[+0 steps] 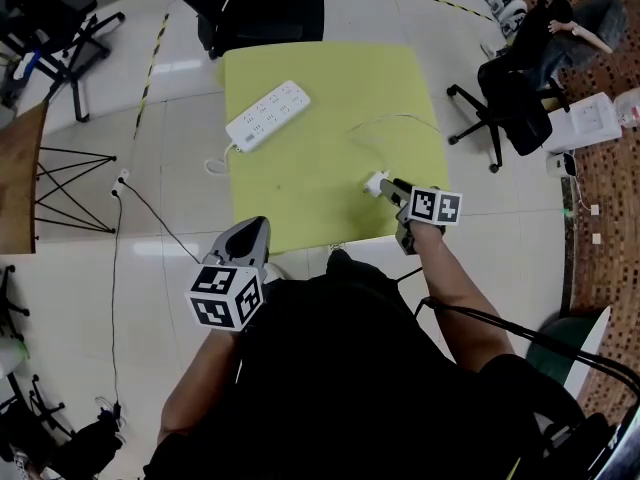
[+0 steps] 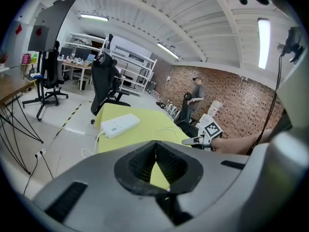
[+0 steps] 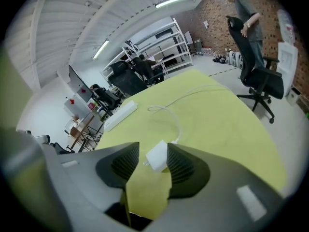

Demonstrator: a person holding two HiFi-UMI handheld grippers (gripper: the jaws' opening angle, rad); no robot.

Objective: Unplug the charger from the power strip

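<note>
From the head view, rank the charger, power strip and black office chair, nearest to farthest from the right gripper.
1. charger, at the right gripper itself.
2. power strip, farther up-left.
3. black office chair, beyond it, top of view.

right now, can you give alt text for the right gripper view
A white charger, unplugged, lies on a yellow-green table between the open jaws of the right gripper. Its cable loops away across the table; a white power strip lies near the far edge.

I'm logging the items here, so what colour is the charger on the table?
White. The charger shows best in the right gripper view.
</note>
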